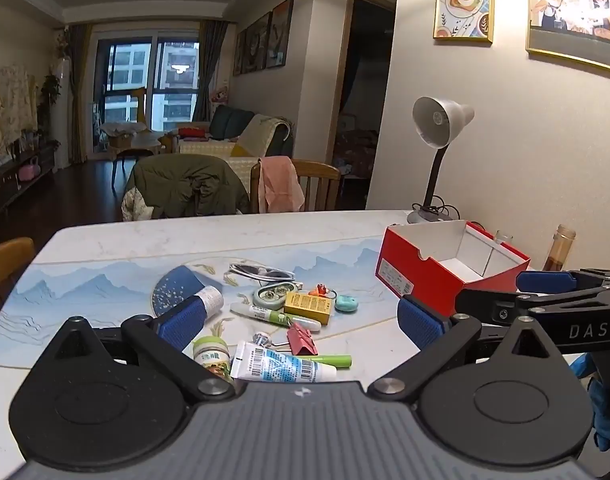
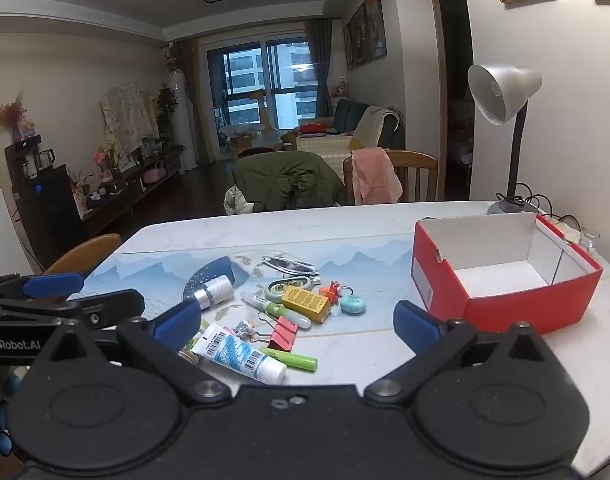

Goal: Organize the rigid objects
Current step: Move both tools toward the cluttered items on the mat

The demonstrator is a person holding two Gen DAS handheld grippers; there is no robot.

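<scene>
A lived-in living room with a sofa, dark windows and two draped chairs is seen behind a pale bench (image 1: 105, 240) covered by a blue mountain-print mat. Both grippers are held low over its near edge, tilted slightly downward. The left gripper (image 1: 301, 320) and the right gripper (image 2: 297, 322) are each spread fully, with nothing between the fingers (image 1: 183, 322).

A loose pile of small objects lies just ahead of and between the spread fingers. Counted: one pair of sunglasses (image 1: 261, 272), one yellow carton (image 1: 308, 307), one red binder clip (image 1: 301, 339), one blue-and-white tube (image 1: 283, 366), one small green-labelled jar (image 1: 211, 356), one silver-capped bottle (image 2: 213, 292), one teal oval case (image 1: 272, 295), one small teal trinket (image 1: 346, 303) and one orange figure on a ring (image 2: 333, 290). Two green pens or markers are seen, one pale (image 1: 273, 315) and one bright (image 1: 333, 359).

Beyond the right-hand fingers of each gripper, one open red box (image 2: 505, 304) stands. The visible part of its white interior looks empty. Judged from this, sorting has not begun: nothing is seen in the box, and every item remains to be moved.

A desk lamp (image 2: 501, 92) stands behind the box.
</scene>
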